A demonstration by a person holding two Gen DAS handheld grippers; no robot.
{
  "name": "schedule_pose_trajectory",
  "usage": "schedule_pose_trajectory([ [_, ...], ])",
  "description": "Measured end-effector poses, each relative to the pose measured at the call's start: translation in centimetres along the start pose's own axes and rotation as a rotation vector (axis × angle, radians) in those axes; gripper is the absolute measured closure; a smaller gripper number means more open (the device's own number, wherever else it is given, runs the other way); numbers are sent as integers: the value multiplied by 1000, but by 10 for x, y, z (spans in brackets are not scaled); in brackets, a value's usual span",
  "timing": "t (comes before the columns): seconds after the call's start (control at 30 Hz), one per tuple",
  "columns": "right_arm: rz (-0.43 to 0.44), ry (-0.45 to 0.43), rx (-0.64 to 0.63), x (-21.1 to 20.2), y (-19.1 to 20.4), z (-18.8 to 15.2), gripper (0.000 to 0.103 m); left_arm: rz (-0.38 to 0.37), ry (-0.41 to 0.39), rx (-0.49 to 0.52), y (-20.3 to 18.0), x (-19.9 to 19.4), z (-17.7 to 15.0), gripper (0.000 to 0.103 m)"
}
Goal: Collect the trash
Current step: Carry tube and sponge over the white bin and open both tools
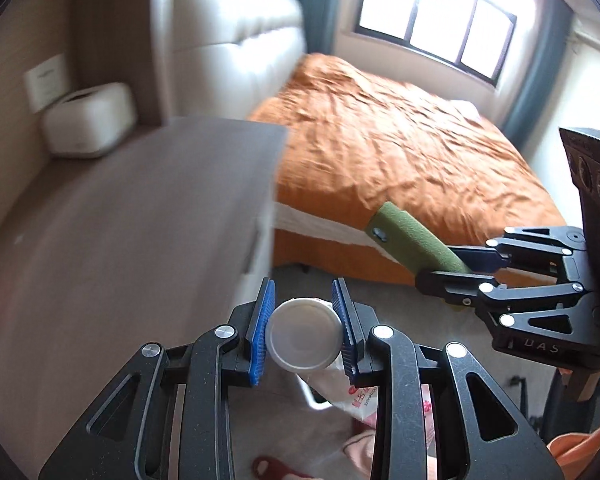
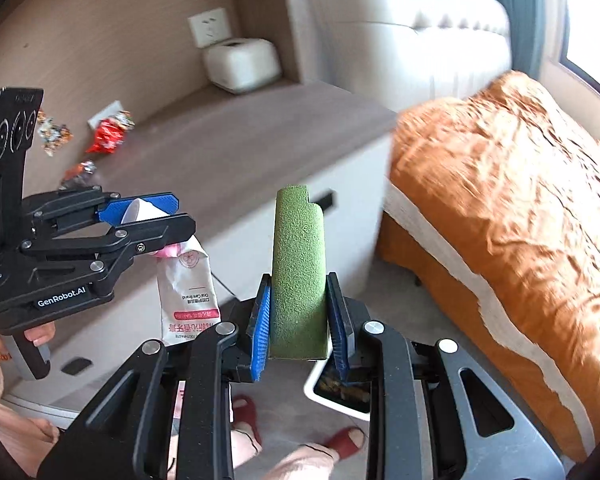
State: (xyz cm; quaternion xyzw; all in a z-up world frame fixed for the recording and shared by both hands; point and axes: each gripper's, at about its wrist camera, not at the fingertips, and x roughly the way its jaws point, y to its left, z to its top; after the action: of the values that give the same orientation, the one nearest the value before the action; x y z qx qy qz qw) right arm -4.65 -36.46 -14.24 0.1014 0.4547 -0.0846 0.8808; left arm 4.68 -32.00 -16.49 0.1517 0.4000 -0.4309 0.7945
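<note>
I have both claws loaded. My left claw (image 1: 304,330) is clamped on the white cap end of a toothpaste tube (image 2: 188,284), whose flattened body hangs down below the pads. My right claw (image 2: 300,320) is pinched on a green foam piece (image 2: 298,264) that stands up out of the jaws, leaning a little left. So two pieces of trash are picked up, by my reading, but neither is dropped yet.

The white bin (image 2: 340,390) sits directly below and just behind my right claw, its rim partly hidden by the fingers, with dark stuff already inside. The tube hangs to the left of it, over the floor near the cabinet front.

Still left: at least three crumpled snack wrappers (image 2: 110,134) lie on the brown surface (image 2: 240,152), far forward and to the left of my right claw, beyond the left claw. A white tissue box (image 2: 242,64) stands farther back by the wall.

Room is tight. The surface's front edge is just left of me, the orange bed (image 2: 500,184) close on the right, and the operator's slippered feet (image 2: 346,442) are beside the bin. I judge a straight drop is safest.
</note>
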Motion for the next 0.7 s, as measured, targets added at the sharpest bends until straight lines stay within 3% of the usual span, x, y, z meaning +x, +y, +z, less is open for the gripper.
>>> schedule_pose_trajectory([
  [0.3, -47, 95, 19, 40, -67, -50, 75, -74, 93, 170, -65, 104, -13, 74],
  [0.47, -29, 193, 3, 107, -98, -90, 75, -76, 203, 208, -70, 196, -42, 74],
  [0.7, -20, 297, 18, 218, -128, -155, 75, -68, 330, 206, -66, 328, -109, 74],
])
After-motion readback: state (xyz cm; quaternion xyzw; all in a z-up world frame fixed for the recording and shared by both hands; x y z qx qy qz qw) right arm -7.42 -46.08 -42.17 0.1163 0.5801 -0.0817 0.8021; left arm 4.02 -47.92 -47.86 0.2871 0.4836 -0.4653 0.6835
